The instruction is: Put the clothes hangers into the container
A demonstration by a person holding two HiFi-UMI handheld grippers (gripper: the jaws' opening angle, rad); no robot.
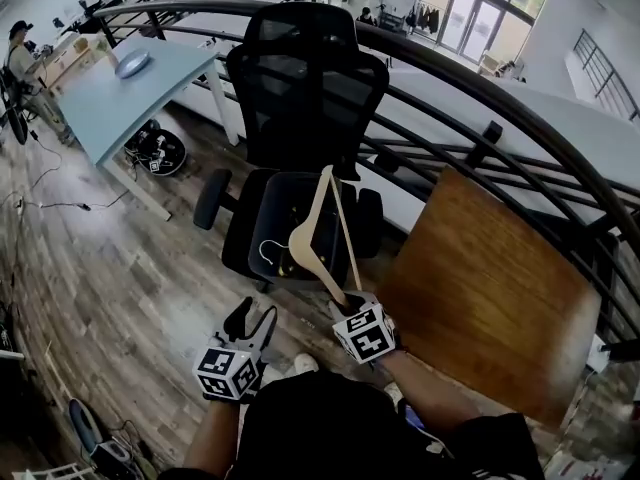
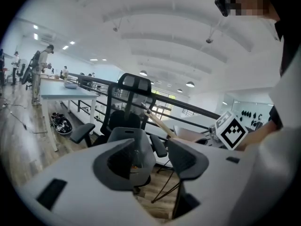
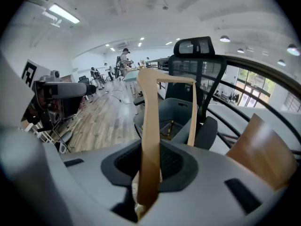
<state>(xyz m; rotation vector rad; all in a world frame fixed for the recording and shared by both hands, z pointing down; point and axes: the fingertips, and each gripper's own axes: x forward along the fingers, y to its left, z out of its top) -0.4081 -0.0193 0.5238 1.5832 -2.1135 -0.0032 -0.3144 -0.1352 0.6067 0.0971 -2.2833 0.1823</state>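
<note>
A wooden clothes hanger [image 1: 322, 230] stands up from my right gripper [image 1: 347, 305], which is shut on one end of it; its metal hook hangs over the grey container [image 1: 272, 200]. The container sits on the seat of a black office chair [image 1: 300, 78], and something yellowish lies inside it. In the right gripper view the hanger [image 3: 149, 135] rises between the pads of the right gripper [image 3: 149, 168], with the container [image 3: 176, 112] beyond. My left gripper [image 1: 252, 320] is open and empty, below and left of the container. Its own view shows the left gripper [image 2: 155, 161] facing the container [image 2: 138, 147].
A brown wooden tabletop [image 1: 490, 288] lies right of the chair. A dark curved railing [image 1: 470, 88] runs behind both. A pale blue desk [image 1: 130, 93] stands at the far left, with cables and gear on the wood floor [image 1: 110, 268] under it. People stand at the far end of the room.
</note>
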